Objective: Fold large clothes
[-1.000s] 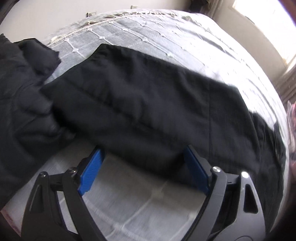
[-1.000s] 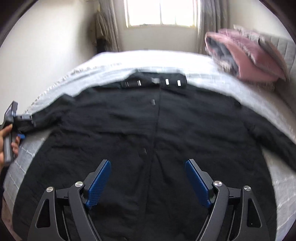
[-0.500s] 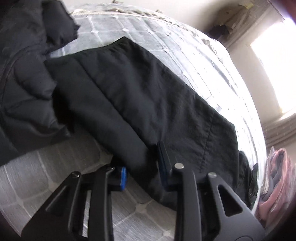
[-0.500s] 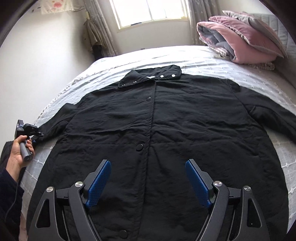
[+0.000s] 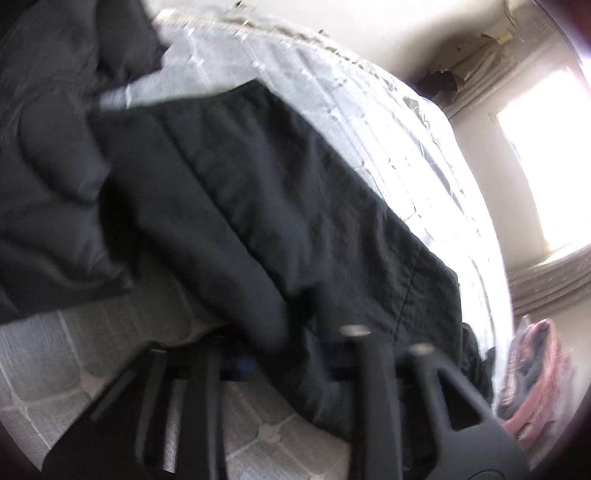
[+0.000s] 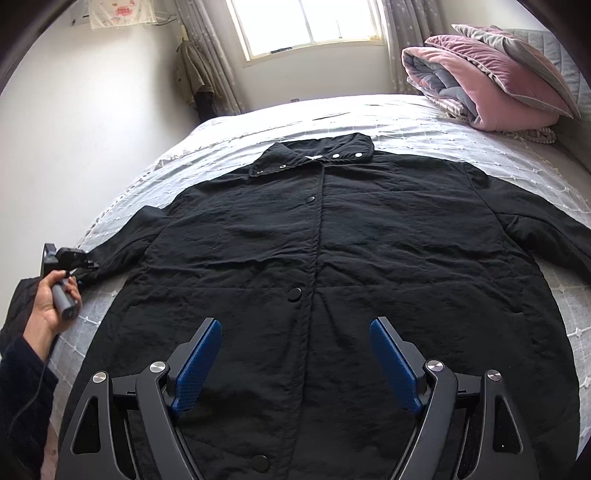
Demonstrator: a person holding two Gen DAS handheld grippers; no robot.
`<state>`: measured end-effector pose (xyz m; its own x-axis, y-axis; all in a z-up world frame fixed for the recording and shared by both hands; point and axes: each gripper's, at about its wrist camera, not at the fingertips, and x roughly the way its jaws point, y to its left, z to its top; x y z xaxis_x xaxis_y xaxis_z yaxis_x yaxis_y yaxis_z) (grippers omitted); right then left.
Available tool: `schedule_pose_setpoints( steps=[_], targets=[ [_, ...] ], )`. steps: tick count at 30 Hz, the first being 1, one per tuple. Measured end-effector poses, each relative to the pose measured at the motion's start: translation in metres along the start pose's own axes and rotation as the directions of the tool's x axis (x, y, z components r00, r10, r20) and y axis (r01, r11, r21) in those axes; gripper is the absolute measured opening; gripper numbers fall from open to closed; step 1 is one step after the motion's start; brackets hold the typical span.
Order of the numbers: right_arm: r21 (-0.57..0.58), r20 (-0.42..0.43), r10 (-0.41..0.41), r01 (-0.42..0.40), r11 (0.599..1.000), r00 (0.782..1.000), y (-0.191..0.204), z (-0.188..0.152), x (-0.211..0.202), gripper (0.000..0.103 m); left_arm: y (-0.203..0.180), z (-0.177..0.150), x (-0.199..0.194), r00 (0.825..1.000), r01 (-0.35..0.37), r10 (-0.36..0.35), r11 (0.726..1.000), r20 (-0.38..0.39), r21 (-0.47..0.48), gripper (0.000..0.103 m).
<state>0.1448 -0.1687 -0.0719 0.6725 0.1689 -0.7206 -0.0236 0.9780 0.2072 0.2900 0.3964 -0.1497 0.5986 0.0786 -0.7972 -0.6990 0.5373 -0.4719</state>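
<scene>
A large black coat (image 6: 332, 258) lies spread flat, front up and buttoned, on the grey quilted bed (image 6: 443, 129), collar toward the window. My right gripper (image 6: 295, 354) is open and empty, hovering over the coat's lower front. My left gripper (image 6: 79, 260) is at the bed's left edge, shut on the cuff of the coat's left sleeve (image 6: 122, 245). In the blurred left wrist view the sleeve (image 5: 277, 229) runs away from the left gripper (image 5: 284, 354), whose jaws pinch the cuff.
A folded pink and grey quilt (image 6: 487, 74) lies at the bed's far right. Another heap of black clothing (image 5: 48, 166) lies left of the sleeve. A wall and window (image 6: 306, 26) stand behind the bed.
My left gripper went from open around the sleeve cuff to shut on it, and has shifted with it. The right wrist view pulled back, showing more of the coat.
</scene>
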Motion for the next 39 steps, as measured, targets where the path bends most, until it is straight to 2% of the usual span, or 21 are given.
schedule_pose_setpoints(
  steps=[2,4,7,9,11,12,13,14,15,16,17,18,21,23,25,27,31,34,36,37,39],
  targets=[
    [-0.002,-0.004,0.0,0.0,1.0,1.0,0.001,0.0,0.0,0.084,-0.016,-0.001,-0.01,0.999,-0.007,0.005,0.999,0.053,0.046,0.009],
    [0.009,-0.004,0.009,-0.009,1.0,1.0,-0.001,0.0,0.0,0.084,-0.035,-0.005,-0.029,0.992,0.027,-0.039,0.994,0.118,0.105,0.008],
    [0.05,-0.002,0.024,-0.023,0.998,1.0,-0.01,0.002,-0.002,0.084,-0.076,-0.018,-0.07,0.97,0.076,-0.123,0.973,0.21,0.218,0.008],
    [0.08,-0.001,0.02,-0.02,0.997,1.0,-0.017,0.003,-0.004,0.084,-0.108,-0.037,-0.102,0.943,0.119,-0.205,0.943,0.26,0.311,0.008],
    [0.109,0.001,0.013,-0.013,0.994,1.0,-0.025,0.004,-0.005,0.084,-0.138,-0.06,-0.127,0.916,0.152,-0.287,0.895,0.28,0.419,0.008],
    [0.124,0.003,0.013,-0.013,0.992,1.0,-0.028,0.004,-0.005,0.084,-0.154,-0.072,-0.135,0.907,0.17,-0.325,0.865,0.268,0.473,0.008],
    [0.151,0.005,0.017,-0.018,0.988,1.0,-0.033,0.005,-0.006,0.084,-0.171,-0.089,-0.144,0.899,0.205,-0.373,0.821,0.23,0.533,0.009],
    [0.171,0.006,0.024,-0.025,0.985,1.0,-0.037,0.005,-0.007,0.084,-0.189,-0.107,-0.149,0.89,0.259,-0.426,0.769,0.166,0.584,0.009],
    [0.197,0.007,0.036,-0.037,0.98,0.999,-0.042,0.005,-0.007,0.084,-0.207,-0.128,-0.151,0.875,0.33,-0.478,0.705,0.076,0.628,0.009],
    [0.225,0.007,0.05,-0.05,0.973,0.999,-0.047,0.004,-0.007,0.084,-0.218,-0.145,-0.149,0.865,0.375,-0.502,0.66,0.01,0.651,0.01],
    [0.25,0.008,0.061,-0.061,0.966,0.998,-0.051,0.004,-0.007,0.084,-0.234,-0.172,-0.143,0.854,0.429,-0.512,0.595,-0.09,0.68,0.014],
    [0.279,0.01,0.073,-0.073,0.957,0.997,-0.057,0.004,-0.007,0.084,-0.25,-0.208,-0.133,0.851,0.464,-0.488,0.524,-0.194,0.715,0.016],
    [0.413,0.026,0.128,-0.127,0.902,0.991,-0.085,0.0,-0.008,0.084,-0.269,-0.287,-0.098,0.87,0.465,-0.372,0.4,-0.324,0.789,0.018],
    [0.491,0.038,0.147,-0.147,0.859,0.988,-0.103,-0.003,-0.009,0.084,-0.272,-0.337,-0.07,0.873,0.479,-0.278,0.34,-0.4,0.809,0.021],
    [0.539,0.036,0.137,-0.135,0.832,0.99,-0.119,-0.006,-0.011,0.084,-0.269,-0.369,-0.048,0.893,0.449,-0.187,0.335,-0.409,0.828,0.021],
    [0.58,0.037,0.121,-0.12,0.806,0.992,-0.133,-0.009,-0.013,0.084,-0.267,-0.38,-0.041,0.886,0.464,-0.18,0.342,-0.427,0.817,0.023],
    [0.636,0.049,0.146,-0.143,0.759,0.988,-0.147,-0.013,-0.016,0.084,-0.265,-0.372,-0.044,0.869,0.494,-0.189,0.375,-0.457,0.785,0.029],
    [0.635,0.05,0.153,-0.15,0.758,0.987,-0.147,-0.012,-0.016,0.084,-0.269,-0.371,-0.045,0.855,0.516,-0.184,0.411,-0.486,0.752,0.041],
    [0.631,0.051,0.155,-0.152,0.761,0.987,-0.145,-0.012,-0.016,0.084,-0.272,-0.374,-0.04,0.856,0.512,-0.183,0.428,-0.484,0.745,0.047],
    [0.629,0.051,0.156,-0.153,0.762,0.986,-0.145,-0.011,-0.015,0.084,-0.27,-0.378,-0.04,0.856,0.511,-0.182,0.43,-0.483,0.744,0.049],
    [0.619,0.051,0.15,-0.149,0.771,0.987,-0.143,-0.01,-0.015,0.084,-0.269,-0.391,-0.046,0.84,0.538,-0.189,0.411,-0.508,0.736,0.051]
  ],
)
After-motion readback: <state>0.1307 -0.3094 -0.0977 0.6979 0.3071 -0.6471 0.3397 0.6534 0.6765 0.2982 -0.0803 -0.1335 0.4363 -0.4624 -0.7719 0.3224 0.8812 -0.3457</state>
